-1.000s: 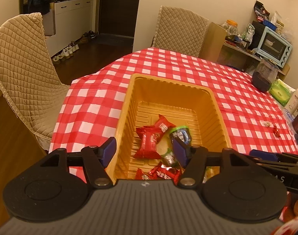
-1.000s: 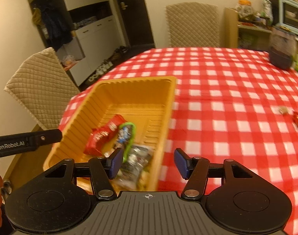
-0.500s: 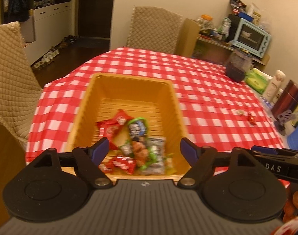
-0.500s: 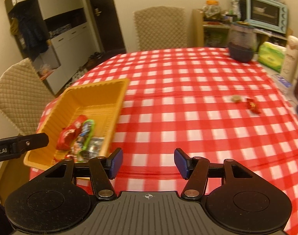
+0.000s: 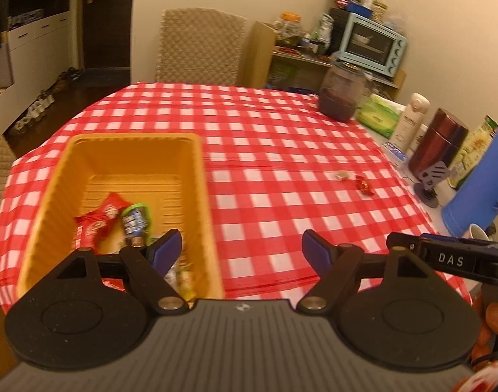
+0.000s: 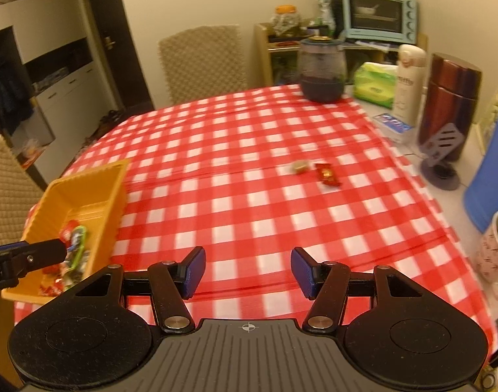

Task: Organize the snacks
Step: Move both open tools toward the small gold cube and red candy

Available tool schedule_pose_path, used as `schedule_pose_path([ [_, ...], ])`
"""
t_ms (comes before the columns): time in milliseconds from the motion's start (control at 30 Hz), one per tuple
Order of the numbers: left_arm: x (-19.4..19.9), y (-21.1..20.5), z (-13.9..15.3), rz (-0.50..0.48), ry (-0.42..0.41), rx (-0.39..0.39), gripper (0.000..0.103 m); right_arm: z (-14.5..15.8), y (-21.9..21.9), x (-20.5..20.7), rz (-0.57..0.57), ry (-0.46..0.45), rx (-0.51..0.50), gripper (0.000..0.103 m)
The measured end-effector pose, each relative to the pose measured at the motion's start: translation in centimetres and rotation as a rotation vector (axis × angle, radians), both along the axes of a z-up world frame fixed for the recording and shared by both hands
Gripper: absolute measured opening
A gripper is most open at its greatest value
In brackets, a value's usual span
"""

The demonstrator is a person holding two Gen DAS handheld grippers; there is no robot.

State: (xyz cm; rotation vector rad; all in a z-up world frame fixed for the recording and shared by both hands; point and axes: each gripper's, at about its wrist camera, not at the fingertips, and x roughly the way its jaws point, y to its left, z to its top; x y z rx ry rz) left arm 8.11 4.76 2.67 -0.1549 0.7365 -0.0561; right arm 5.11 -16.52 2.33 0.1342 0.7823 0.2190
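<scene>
Both grippers have swung away from the yellow bin (image 5: 118, 176) toward the open checked bench (image 6: 249, 196). Left gripper (image 5: 242, 248): fingers spread wider than a second ago, nothing between them. Right gripper (image 6: 247, 272): fingers part open, unchanged, empty. Bin already holds several wrapped snacks. Two loose pieces remain well right of the bin: red candy (image 6: 328, 174) and, just beside it, a pale candy (image 6: 299, 166). Judgement: drop-off done; these two look next.

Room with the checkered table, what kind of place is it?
Most likely the dining area of a home. A table under a red checkered cloth has a padded chair pulled up to it, a small blue toaster oven sits on a shelf behind, and shoes line the floor by a door.
</scene>
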Motion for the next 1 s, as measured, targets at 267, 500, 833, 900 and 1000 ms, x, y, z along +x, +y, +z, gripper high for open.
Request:
schedule_pose_path([
  [267,1.8,-2.9,0.1,-0.061,-0.004,0.013,0.079,0.4,-3.1,1.0,-0.058,-0.003,0.006,0.058],
  [500,3.6,-4.5,0.0,-0.096,-0.005,0.020,0.079,0.3,-4.6,2.5,-0.079,-0.007,0.008,0.058],
  [833,8.3,-6.8,-1.0,-0.154,-0.002,0.038,0.079,-1.2,-7.2,6.2,-0.112,-0.008,0.027,0.058],
  [900,9.6,-7.3,-1.3,-0.163,-0.001,0.040,0.079,-1.7,-7.6,7.4,-0.103,-0.010,0.035,0.058],
  [1000,11.7,-7.9,-1.9,-0.177,-0.003,0.045,0.079,-2.5,-8.1,9.2,-0.094,-0.014,0.013,0.058],
])
